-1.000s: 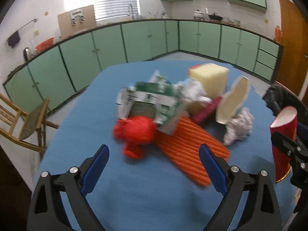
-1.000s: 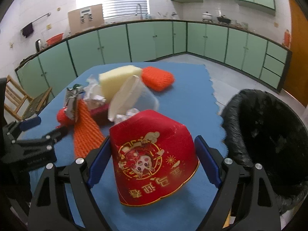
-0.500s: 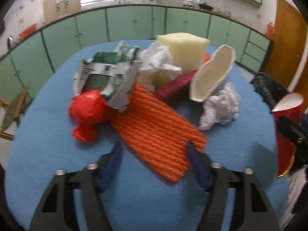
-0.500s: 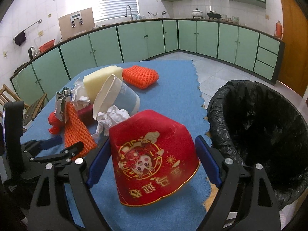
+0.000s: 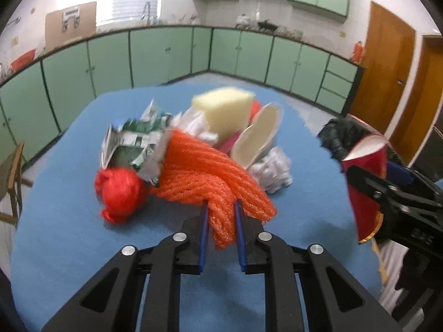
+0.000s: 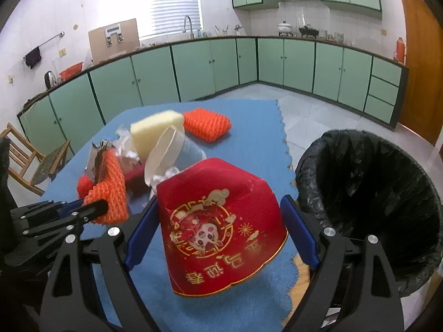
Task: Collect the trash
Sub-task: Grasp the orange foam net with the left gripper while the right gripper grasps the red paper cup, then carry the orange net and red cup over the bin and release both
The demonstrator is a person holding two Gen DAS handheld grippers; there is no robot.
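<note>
Green cabinets [image 6: 193,69] ring the kitchen behind a blue mat [image 5: 83,235] heaped with rubbish. Only the right wrist view takes in the whole black-lined trash bin [image 6: 368,193], standing just beside the mat's edge, and a second orange foam net [image 6: 206,123] lying apart behind the yellow sponge [image 6: 155,132]; the left wrist view catches just a sliver of the bin [image 5: 343,135] behind the cup. The left gripper [image 5: 220,210] is closing on the near end of the long orange foam net [image 5: 205,177], its blue pads [image 5: 204,227] pressing the bunched strands, while the net's far end lies under a torn green carton [image 5: 138,141]. The right gripper [image 6: 220,215] stands wide, clamped on a crumpled red paper cup [image 6: 218,221] with gold print. Around the net sit a red plastic bag [image 5: 119,191], a crumpled white tissue [image 5: 274,171] and a tipped white paper cup [image 5: 260,135] leaning on the sponge. Motion blur softens the heap in the left view, and a dark red item [image 6: 135,173] under the white cup is too hidden to name. A wooden chair [image 6: 25,160] is cut off at the left.
</note>
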